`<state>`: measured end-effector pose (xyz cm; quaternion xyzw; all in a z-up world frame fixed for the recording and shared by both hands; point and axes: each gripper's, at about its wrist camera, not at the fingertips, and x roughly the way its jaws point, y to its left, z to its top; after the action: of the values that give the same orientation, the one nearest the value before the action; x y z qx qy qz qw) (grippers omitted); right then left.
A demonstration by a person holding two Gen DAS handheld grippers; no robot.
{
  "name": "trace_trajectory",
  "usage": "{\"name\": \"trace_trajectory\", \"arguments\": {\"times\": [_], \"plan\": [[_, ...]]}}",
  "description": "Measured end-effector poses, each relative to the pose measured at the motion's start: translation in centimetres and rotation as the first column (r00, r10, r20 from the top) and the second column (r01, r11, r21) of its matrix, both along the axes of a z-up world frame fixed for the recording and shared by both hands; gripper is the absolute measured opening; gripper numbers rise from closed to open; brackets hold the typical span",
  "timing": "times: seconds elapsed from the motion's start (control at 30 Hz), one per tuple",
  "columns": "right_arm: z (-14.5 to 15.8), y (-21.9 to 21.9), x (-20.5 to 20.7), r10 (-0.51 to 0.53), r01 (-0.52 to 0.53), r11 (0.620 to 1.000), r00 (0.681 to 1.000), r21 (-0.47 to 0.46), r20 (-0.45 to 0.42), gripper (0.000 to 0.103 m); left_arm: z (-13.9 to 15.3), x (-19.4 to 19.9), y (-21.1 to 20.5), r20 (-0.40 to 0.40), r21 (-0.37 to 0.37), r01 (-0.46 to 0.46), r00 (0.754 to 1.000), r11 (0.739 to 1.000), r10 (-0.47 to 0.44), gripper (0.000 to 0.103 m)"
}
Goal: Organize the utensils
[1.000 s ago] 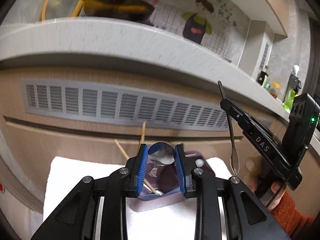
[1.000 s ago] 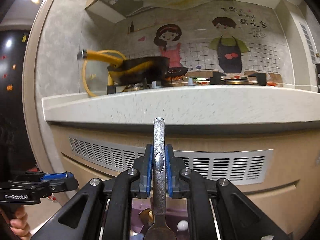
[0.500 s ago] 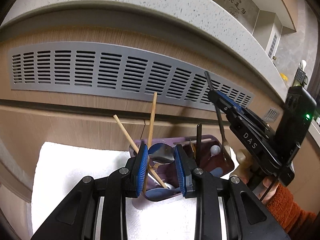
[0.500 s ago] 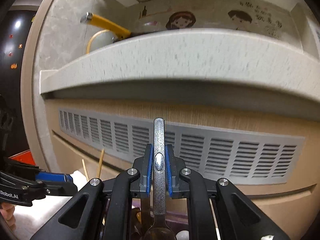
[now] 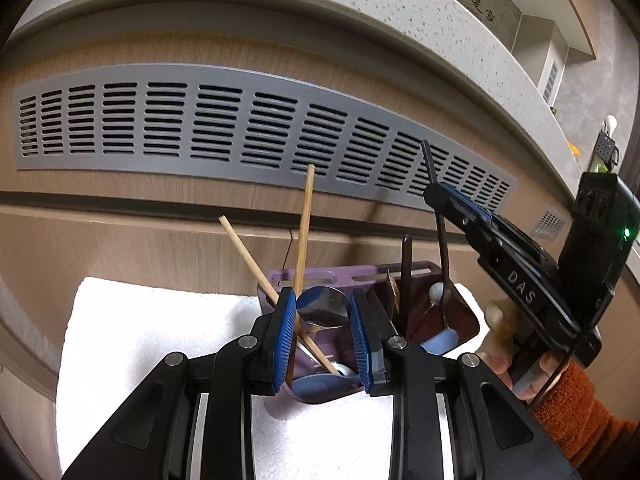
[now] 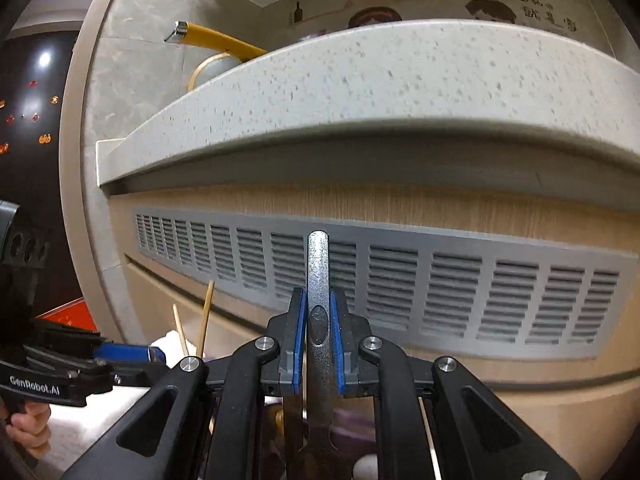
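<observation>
A purple utensil holder [image 5: 360, 274] stands on a white towel [image 5: 152, 320]. Two wooden chopsticks [image 5: 303, 236] lean in its left compartment; a black-handled utensil [image 5: 406, 276] stands in its right one. My left gripper [image 5: 323, 314] is shut on a steel spoon [image 5: 322, 308], bowl up, just above the holder's left side. My right gripper [image 6: 318, 334] is shut on the handle of a second steel spoon [image 6: 318, 280]; in the left wrist view that spoon [image 5: 442, 264] hangs bowl-down inside the holder's right compartment, with the right gripper [image 5: 436, 194] above.
A wooden cabinet front with a long grey vent grille [image 5: 256, 132] rises right behind the holder, under a speckled stone counter edge [image 6: 400, 96]. A pan with a yellow handle [image 6: 216, 38] sits on the counter. Pale blue pieces [image 5: 438, 340] lie in the holder's bottom.
Both grippers have come down toward the holder. The right gripper's spoon has dropped from above the holder into its right compartment. The left gripper still holds its spoon.
</observation>
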<state>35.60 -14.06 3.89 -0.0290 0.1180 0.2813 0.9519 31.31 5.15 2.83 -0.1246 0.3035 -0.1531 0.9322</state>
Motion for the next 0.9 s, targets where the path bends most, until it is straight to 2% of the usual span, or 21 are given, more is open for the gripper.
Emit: {"name": "trace_trajectory", "arguments": {"times": [0.1, 0.33, 0.43, 0.6, 0.67, 0.77, 0.9], "plan": [[-0.8, 0.0, -0.6, -0.018, 0.019, 0.999, 1.000, -0.035, 0.010, 0.011, -0.5, 0.3, -0.9, -0.024, 0.017, 0.010, 1.000, 1.000, -0.010, 0.029], [-3.0, -1.4, -1.2, -0.014, 0.009, 0.999, 0.994, -0.039, -0.109, 0.011, -1.3, 0.3, -1.9, -0.058, 0.049, -0.002, 0.998, 0.999, 0.005, 0.029], [-3.3, -1.9, -1.9, -0.018, 0.014, 0.999, 0.991, -0.035, -0.134, 0.011, -1.5, 0.4, -2.3, -0.084, 0.064, -0.002, 0.996, 0.998, 0.008, 0.029], [-3.7, -2.1, -2.3, 0.003, -0.027, 0.996, 0.962, -0.083, -0.272, 0.012, -1.0, 0.4, -3.1, -0.098, 0.074, -0.009, 0.995, 0.997, 0.016, 0.028], [-3.8, -2.6, -3.1, 0.019, -0.041, 0.997, 0.953, -0.066, -0.301, 0.012, 0.0, -0.1, -3.4, -0.062, 0.062, -0.024, 0.998, 0.998, 0.027, 0.029], [-3.4, -3.7, -5.2, -0.039, 0.022, 0.998, 0.958, -0.061, -0.284, 0.013, 2.1, -2.6, -2.7, 0.046, 0.027, -0.066, 0.997, 0.997, 0.065, 0.029], [-2.5, -3.7, -9.5, -0.128, 0.107, 0.989, 0.962, -0.098, -0.241, 0.013, 3.3, -7.4, -2.2, 0.133, 0.089, -0.135, 0.983, 0.987, 0.123, 0.029]]}}
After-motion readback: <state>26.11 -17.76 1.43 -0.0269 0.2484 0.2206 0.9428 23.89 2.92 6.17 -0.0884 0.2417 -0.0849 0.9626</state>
